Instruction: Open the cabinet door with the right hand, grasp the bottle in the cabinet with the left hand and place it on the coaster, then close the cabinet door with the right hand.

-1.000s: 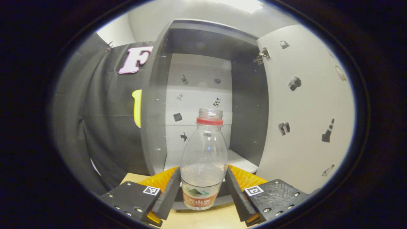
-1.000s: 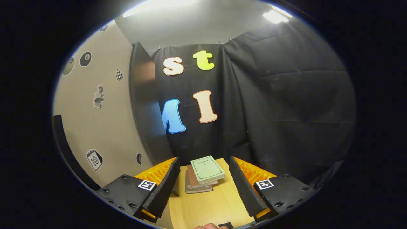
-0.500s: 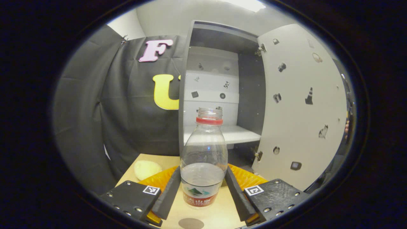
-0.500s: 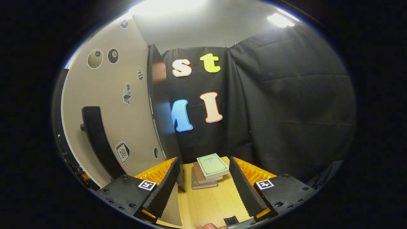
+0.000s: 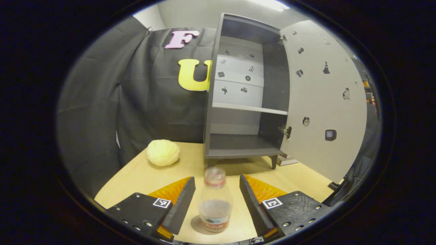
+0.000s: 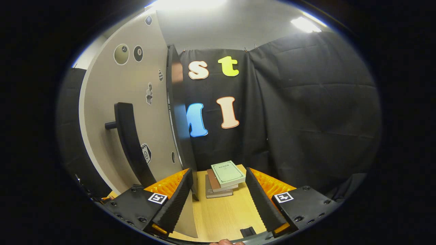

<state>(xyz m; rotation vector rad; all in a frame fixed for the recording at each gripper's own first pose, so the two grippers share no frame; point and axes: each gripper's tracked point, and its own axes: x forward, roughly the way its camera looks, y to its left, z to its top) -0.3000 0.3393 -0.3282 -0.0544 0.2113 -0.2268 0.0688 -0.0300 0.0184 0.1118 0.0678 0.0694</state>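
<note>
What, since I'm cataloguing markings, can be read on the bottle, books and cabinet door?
"8": on the billiard-ball sticker on the cabinet door.
Label on the bottle: blurred, unreadable.
Cover of the top book: print too small to read.
calendar sticker: partly hidden by the handle, unreadable.

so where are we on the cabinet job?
Done: cabinet door open; bottle out, upright on the coaster. In hand: left gripper open around the bottle, apparently released. Left: right gripper, open and empty, closes the door via the handle.
</note>
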